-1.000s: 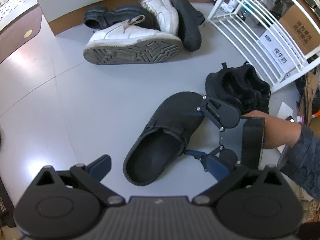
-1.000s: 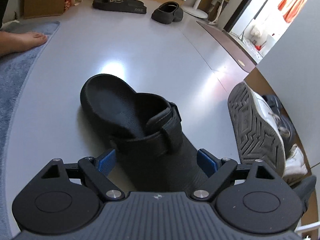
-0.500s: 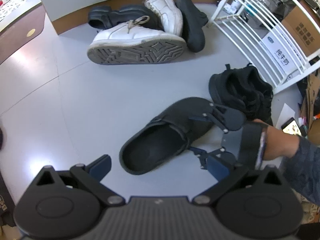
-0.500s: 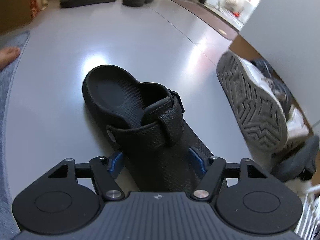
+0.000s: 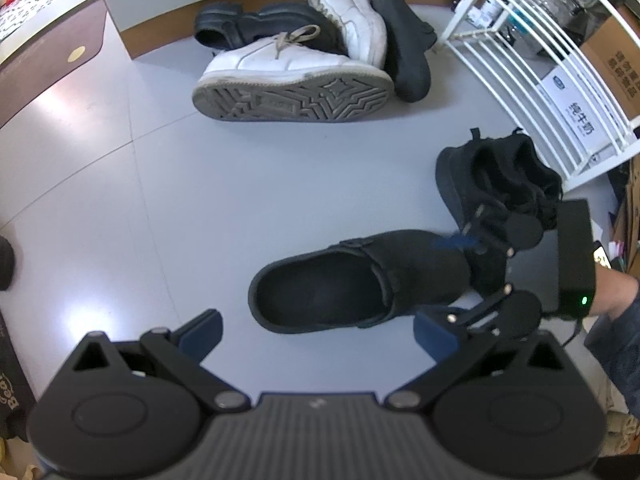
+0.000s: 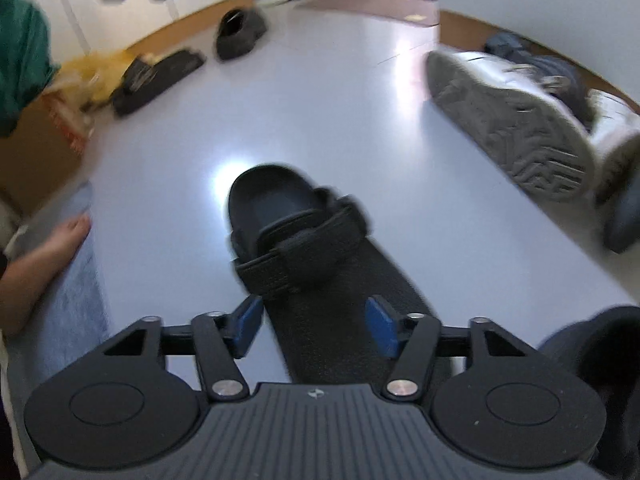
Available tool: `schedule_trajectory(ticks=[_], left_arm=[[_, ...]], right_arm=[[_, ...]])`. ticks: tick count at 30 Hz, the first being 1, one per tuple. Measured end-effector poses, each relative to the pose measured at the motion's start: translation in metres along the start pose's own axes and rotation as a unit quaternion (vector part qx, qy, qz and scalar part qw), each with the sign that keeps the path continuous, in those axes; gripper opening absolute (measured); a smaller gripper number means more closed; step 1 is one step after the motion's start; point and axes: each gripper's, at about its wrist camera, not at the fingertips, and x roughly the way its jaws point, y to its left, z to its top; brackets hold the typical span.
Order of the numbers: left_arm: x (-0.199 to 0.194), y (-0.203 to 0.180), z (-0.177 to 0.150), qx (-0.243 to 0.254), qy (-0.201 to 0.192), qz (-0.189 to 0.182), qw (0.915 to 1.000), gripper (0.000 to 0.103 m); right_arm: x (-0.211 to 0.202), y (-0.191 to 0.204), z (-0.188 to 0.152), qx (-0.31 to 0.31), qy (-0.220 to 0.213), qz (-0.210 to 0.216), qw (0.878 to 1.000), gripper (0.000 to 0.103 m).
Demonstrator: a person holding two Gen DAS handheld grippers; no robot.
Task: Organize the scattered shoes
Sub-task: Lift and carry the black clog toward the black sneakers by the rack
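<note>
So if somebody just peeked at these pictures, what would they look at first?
Probably the black clog lying alone in the middle of the pale floor, its toe between the blue pads of the right gripper, which has just been opening and isn't squeezing it. Next, the shoe pile by the wall, where a white sneaker lies on its side showing its grey sole. Beside the pile stands a white wire rack.

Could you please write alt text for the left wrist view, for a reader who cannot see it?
A black clog lies on a pale floor, the right gripper open around its toe. Beyond it lie a pile of white and black shoes, a black sneaker and a white rack; the left gripper hangs open in the foreground.
</note>
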Motion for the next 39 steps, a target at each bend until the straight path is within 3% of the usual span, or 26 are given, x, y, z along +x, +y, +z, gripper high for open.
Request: schedule_trajectory(ticks=[3,5,8,12,19,26,34,36,39], left_arm=[[0.0,-0.002,-0.001,0.002,-0.001,-0.001,1.0,0.103],[0.0,-0.002,-0.001,0.003,-0.002,-0.003,1.0,0.103],[-0.002,-0.002,-0.003,0.004,-0.002,-0.004,1.0,0.103],[-0.001,-0.001,-0.005,0.004,0.0,-0.006,1.0,0.103],[-0.004,0.0,-0.006,0.003,-0.002,-0.008,1.0,0.103],[-0.005,0.002,-0.005,0.003,-0.003,-0.008,1.0,0.103],[-0.003,0.0,-0.005,0.002,-0.002,-0.006,1.0,0.103],[-0.003,-0.001,-0.005,0.003,-0.001,-0.006,1.0,0.103],[-0.002,-0.003,-0.005,0.003,0.0,-0.007,1.0,0.103]], right_arm=[[-0.003,-0.005,-0.004,0.002,-0.033,-0.021,0.999,0.103],[0.0,0.001,-0.008,-0.033,-0.042,-0.022,0.998,0.103],[0.013,0.012,-0.008,-0.096,-0.013,-0.019,0.995,0.103],[0.03,0.018,-0.01,-0.128,0.015,-0.028,0.991,0.103],[0.042,0.015,-0.014,-0.046,0.038,-0.052,0.997,0.103],[0.037,0.012,-0.006,0.073,0.057,-0.066,0.994,0.094],[0.029,0.005,-0.008,0.09,0.085,0.013,0.992,0.094],[0.03,0.004,-0.006,0.089,0.07,-0.006,0.994,0.103],[0.032,0.006,-0.002,0.086,0.043,-0.03,0.995,0.103]])
